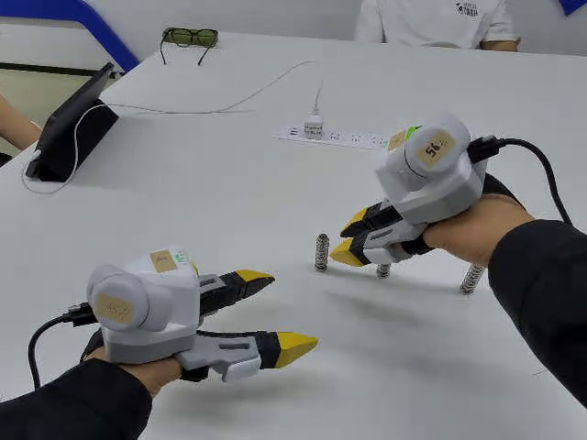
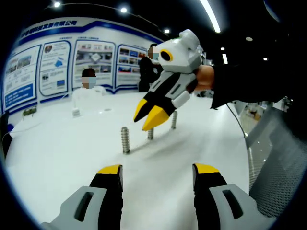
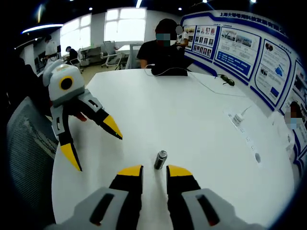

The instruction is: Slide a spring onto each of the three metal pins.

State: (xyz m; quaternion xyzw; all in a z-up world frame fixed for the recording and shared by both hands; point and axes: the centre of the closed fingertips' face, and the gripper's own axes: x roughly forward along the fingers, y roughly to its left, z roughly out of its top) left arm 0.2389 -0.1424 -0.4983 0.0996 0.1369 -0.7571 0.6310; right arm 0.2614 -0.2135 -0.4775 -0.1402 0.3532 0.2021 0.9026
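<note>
Three grey coiled metal springs stand in a row on the white table (image 1: pixel 229 183), between the two grippers and nearer the right one. Each has its long axis roughly vertical.

The first spring (image 1: pixel 322 252) stands upright and free, just ahead of the tips of the right gripper (image 1: pixel 348 238). In the right gripper view it shows a shiny round top end. The middle spring (image 1: pixel 383 270) is mostly hidden under that gripper's body, with only its lower coils showing. The third spring (image 1: pixel 471 279) is by the person's right wrist and, in the head view, leans with its top to the right. All three are tightly wound, dull silver and ribbed. The pins inside them cannot be told apart from the coils.

The right gripper's yellow-tipped jaws are a narrow gap apart and hold nothing. The left gripper (image 1: pixel 275 310) hovers low over the near table, well apart from the springs. Its jaws are spread wide and empty.

Farther back lie a white power strip (image 1: pixel 335 137) and a pair of dark glasses (image 1: pixel 190 37).
</note>
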